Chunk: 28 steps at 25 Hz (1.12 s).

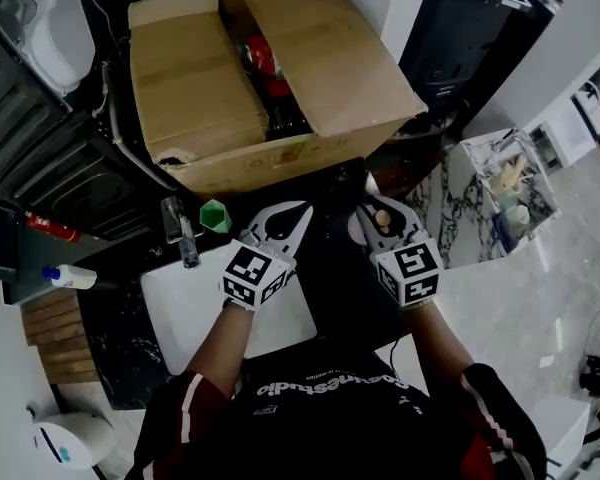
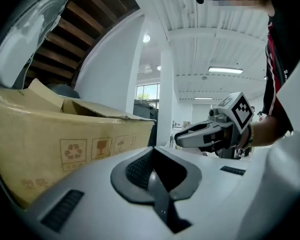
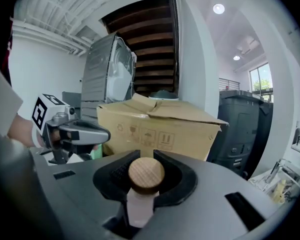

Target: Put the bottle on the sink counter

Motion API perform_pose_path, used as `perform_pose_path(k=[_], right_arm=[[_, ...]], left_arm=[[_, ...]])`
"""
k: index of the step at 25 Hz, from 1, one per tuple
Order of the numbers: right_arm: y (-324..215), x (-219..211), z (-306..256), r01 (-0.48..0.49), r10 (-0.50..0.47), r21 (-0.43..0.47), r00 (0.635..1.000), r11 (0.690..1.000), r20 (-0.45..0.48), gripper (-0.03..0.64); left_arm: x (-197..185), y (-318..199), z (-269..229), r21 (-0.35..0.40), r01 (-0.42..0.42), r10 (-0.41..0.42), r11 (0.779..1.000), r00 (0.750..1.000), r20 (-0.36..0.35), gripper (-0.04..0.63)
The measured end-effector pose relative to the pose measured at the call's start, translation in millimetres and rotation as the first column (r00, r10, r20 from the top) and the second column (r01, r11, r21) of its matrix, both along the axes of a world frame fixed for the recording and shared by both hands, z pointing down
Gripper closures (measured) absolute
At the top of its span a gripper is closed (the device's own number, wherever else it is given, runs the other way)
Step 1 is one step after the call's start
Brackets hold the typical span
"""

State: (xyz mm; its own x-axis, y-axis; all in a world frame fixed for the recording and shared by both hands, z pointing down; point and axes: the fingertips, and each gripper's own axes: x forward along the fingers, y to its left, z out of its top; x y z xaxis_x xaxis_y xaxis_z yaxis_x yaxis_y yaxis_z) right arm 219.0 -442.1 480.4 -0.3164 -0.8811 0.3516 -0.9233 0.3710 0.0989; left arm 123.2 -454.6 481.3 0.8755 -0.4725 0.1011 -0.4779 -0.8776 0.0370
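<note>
Head view: my left gripper [image 1: 298, 215] and right gripper [image 1: 372, 211] hang beside the cardboard box [image 1: 270, 68]; left gripper view: box shows recycling and fragile marks, my jaws pressed together, empty; right gripper view: my jaws pinch the wooden-capped bottle [image 3: 146, 175].

White ceiling [image 2: 215, 49], bright windows [image 2: 147, 91], dark stairs [image 3: 140, 49]

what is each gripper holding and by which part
Right gripper: pale bottle with a round wooden cap, held at the neck just below the cap. Left gripper: nothing.
</note>
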Motion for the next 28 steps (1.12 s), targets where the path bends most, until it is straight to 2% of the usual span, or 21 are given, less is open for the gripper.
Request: perform_pose_path(k=[6,13,23,28], right_arm=[[-71,39,45,-0.034,0.034,-0.004,0.999,0.999,-0.023,0.505],[-127,63,109,-0.064,0.063,-0.049,0.998,0.997,-0.01,0.505],[-156,61,140,-0.047,0.046,-0.066,0.999,0.997,-0.013,0.505],[-160,63,145,-0.044,0.041,-0.064,0.998,0.997,-0.049,0.502]], left_arm=[[25,-48,29,0.0,0.048,-0.048,0.999,0.999,0.0,0.583],[37,-73,73,-0.038,0.073,-0.071,0.997,0.996,0.061,0.582],[28,-79,97,-0.071,0.091,-0.084,0.993,0.991,0.101,0.583],[20,-75,93,-0.073,0.111,-0.103,0.991,0.989,0.103,0.583]])
